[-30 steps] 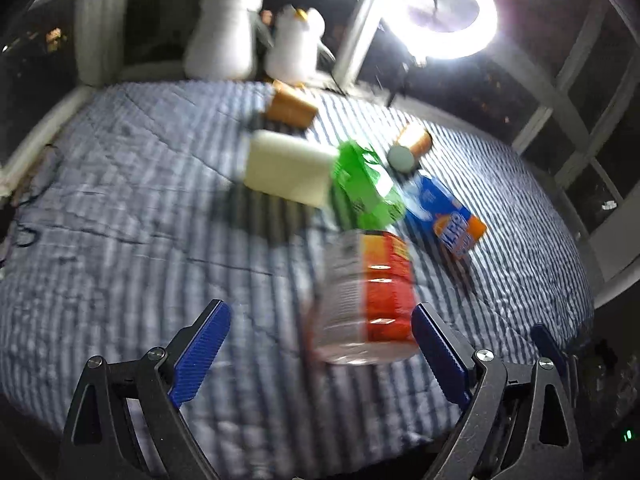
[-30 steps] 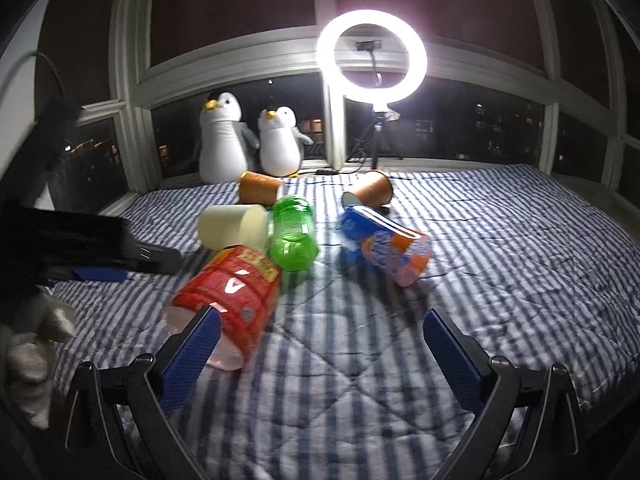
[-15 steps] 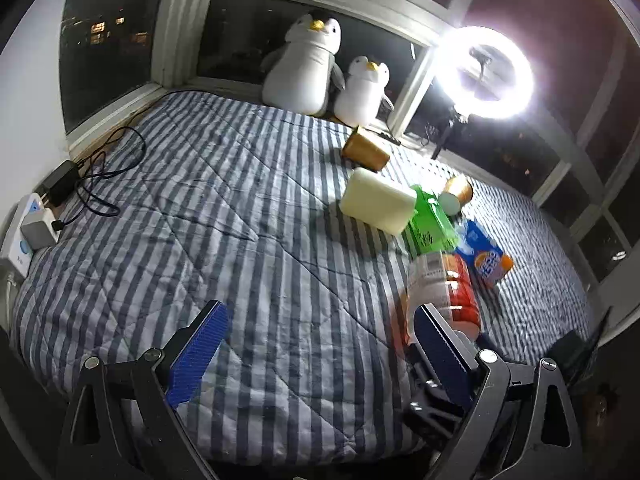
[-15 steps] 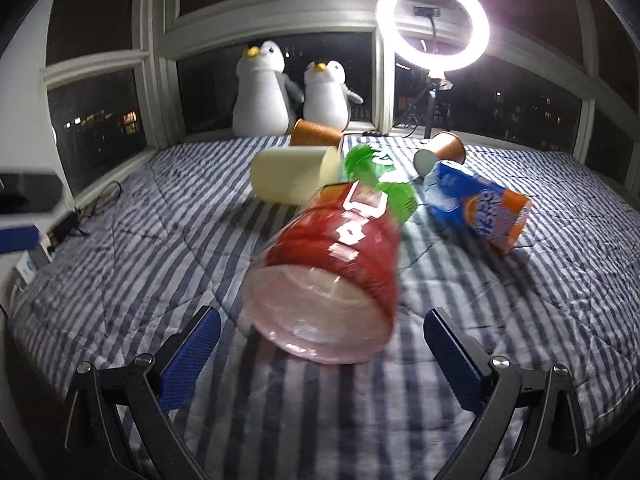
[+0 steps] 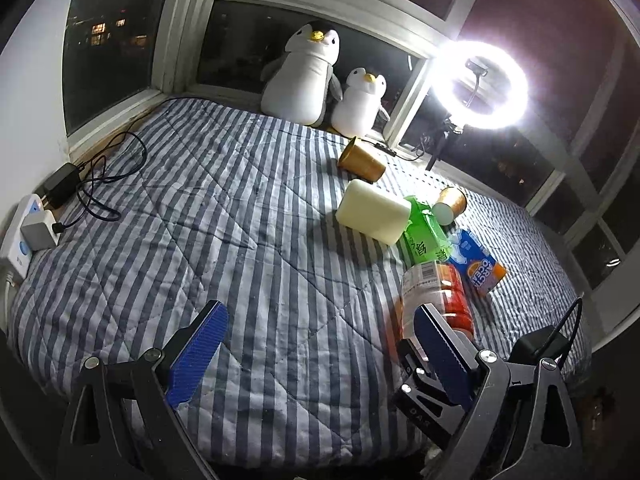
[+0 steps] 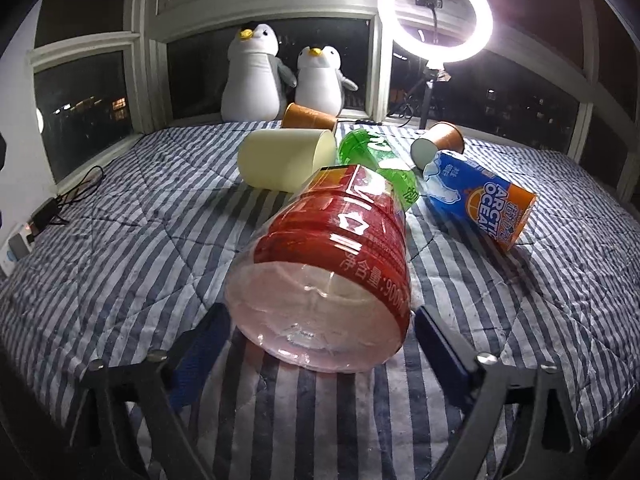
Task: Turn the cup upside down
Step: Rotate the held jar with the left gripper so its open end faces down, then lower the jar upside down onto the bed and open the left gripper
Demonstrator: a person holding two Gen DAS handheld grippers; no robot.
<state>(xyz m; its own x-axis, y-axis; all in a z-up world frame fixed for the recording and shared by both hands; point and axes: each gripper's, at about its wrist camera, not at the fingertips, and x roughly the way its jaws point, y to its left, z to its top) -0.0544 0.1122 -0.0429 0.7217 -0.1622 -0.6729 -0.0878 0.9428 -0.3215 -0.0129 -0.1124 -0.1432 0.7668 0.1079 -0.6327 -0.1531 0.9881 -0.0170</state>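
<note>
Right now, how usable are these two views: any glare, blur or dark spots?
Left wrist view: ring light blows out, red-labelled cup slightly smeared. Right wrist view: the cup is sharp with small glints, right tongs dim and soft beneath it.

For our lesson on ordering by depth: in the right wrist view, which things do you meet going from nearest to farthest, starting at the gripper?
right gripper → red-labelled clear cup → green cup → cream cup → brown paper cup → large penguin plush

Red-label cup [image 6: 332, 248] hides green cup [image 6: 380, 160] lower part; its mouth unseen.
</note>
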